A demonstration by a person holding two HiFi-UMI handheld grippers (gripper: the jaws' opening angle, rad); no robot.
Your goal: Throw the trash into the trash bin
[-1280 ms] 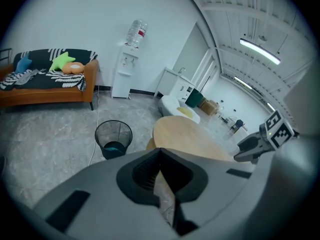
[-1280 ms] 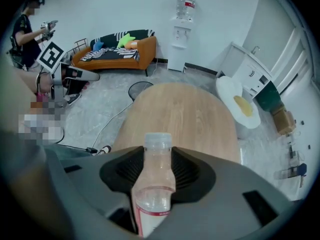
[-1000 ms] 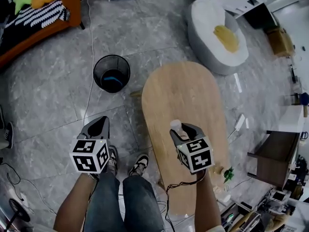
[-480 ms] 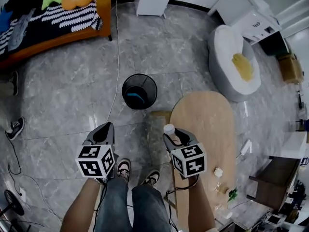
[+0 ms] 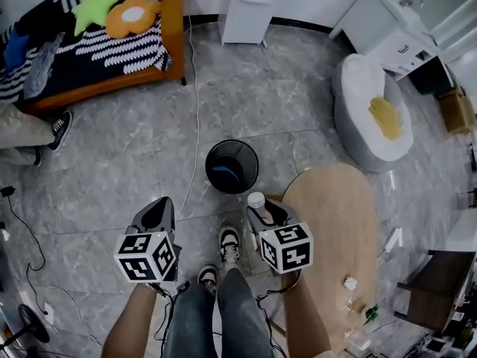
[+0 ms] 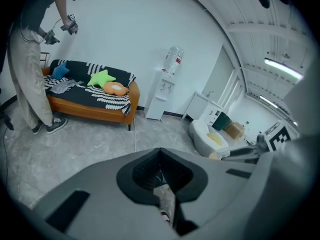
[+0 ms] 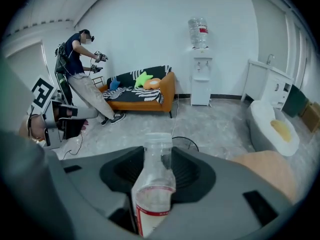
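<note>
Left gripper (image 5: 158,206): jaws drawn almost together on a thin, pale crumpled scrap (image 6: 164,200); what the scrap is cannot be made out, and the head view hides it inside the jaws.
Right gripper (image 5: 262,209): jaws part-open, clamped on the body of a clear plastic bottle (image 7: 152,186) with a red-banded label, neck and cap standing past the tips; base cut off by the lower edge.
Black mesh trash bin (image 5: 211,155): whole only in the head view, on the floor just ahead of the right gripper, something blue inside; the right gripper view gives only an arc of rim behind the bottle; the left gripper view does not show it.
Second person (image 7: 82,69): full figure in the right gripper view; the head view keeps only a trouser leg and shoe at its left edge.
Oval wooden table (image 5: 335,215): rounded end just right of the bin, near end cut off below.
Cable (image 5: 195,103): on the floor, passing just left of the bin.
Open room: bare marble floor (image 5: 112,155) between the wearer's shoes (image 5: 229,241) and the bin, and wide to the left as far as the orange sofa (image 5: 174,36)
</note>
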